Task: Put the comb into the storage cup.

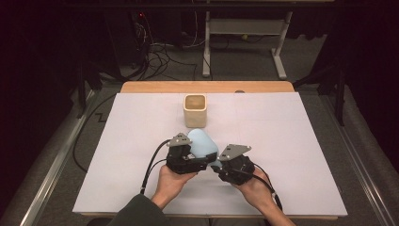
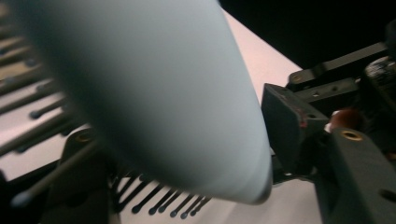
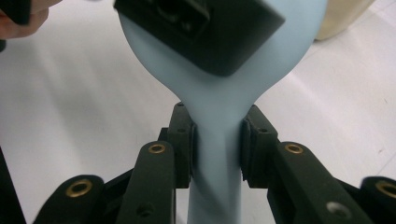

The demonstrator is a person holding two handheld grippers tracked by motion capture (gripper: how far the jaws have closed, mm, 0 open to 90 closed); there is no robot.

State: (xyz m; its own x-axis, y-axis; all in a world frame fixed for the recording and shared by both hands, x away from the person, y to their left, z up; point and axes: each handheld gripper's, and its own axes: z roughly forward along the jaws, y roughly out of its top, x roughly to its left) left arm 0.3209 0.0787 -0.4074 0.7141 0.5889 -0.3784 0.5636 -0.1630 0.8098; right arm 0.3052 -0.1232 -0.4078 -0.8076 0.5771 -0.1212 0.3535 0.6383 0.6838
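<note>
The pale-blue hairbrush (image 1: 203,143) is gripped at handle and head by both hand-held grippers; placement into the beige cup (image 1: 195,110) is judged outstanding.

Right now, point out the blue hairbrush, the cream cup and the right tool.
blue hairbrush (image 3: 219,88): right gripper view, neck below the head.
cream cup (image 1: 195,111): high view, front wall.
right tool (image 3: 217,140): right gripper view, between its fingertips, clamping the handle.

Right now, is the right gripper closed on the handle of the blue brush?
Yes, the right gripper has both jaws pressed against the narrow handle of the blue brush.
</note>
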